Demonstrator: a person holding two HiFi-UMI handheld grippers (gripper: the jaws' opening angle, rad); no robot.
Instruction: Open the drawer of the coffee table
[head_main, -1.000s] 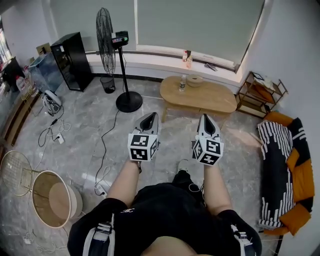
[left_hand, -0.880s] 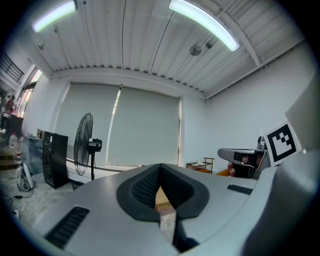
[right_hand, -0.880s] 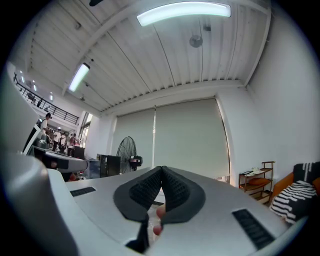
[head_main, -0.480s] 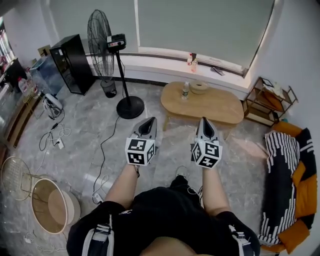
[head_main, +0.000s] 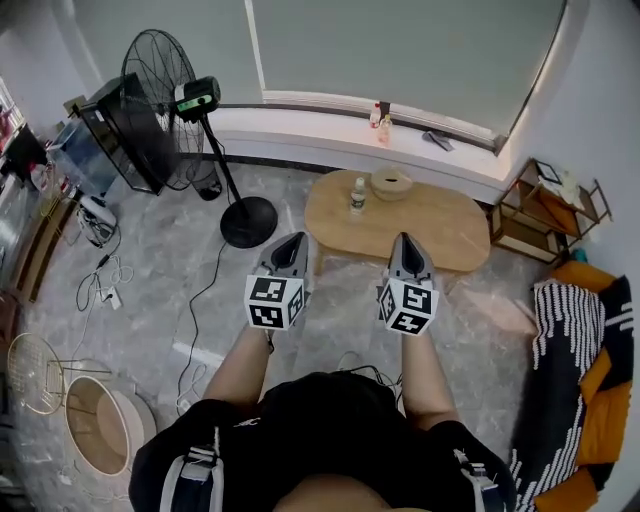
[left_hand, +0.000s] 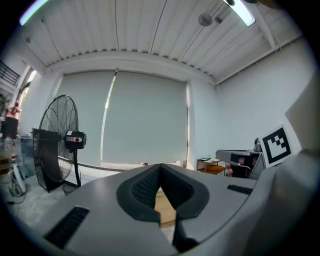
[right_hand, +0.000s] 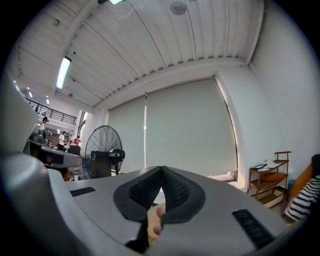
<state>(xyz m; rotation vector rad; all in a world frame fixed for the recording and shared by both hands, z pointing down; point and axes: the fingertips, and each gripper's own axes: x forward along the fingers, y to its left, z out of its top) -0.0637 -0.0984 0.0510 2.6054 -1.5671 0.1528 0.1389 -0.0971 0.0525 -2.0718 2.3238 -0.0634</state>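
**Both grippers closed, coffee table right ahead**

I'm holding both grippers out in front of me, side by side and roughly level. The left gripper (head_main: 291, 243) has its jaws pressed together with nothing in them. The right gripper (head_main: 405, 243) is the same, tips meeting and empty.

The coffee table (head_main: 440, 225) sits just beyond them, an oval wooden top near the far window wall. A bottle (head_main: 357, 195) and a bowl (head_main: 390, 183) stand on its far left part. I can't make out the drawer from up here.

A standing fan (head_main: 160, 90) is off to the far left, and a small shelf (head_main: 545, 210) is right of the table.
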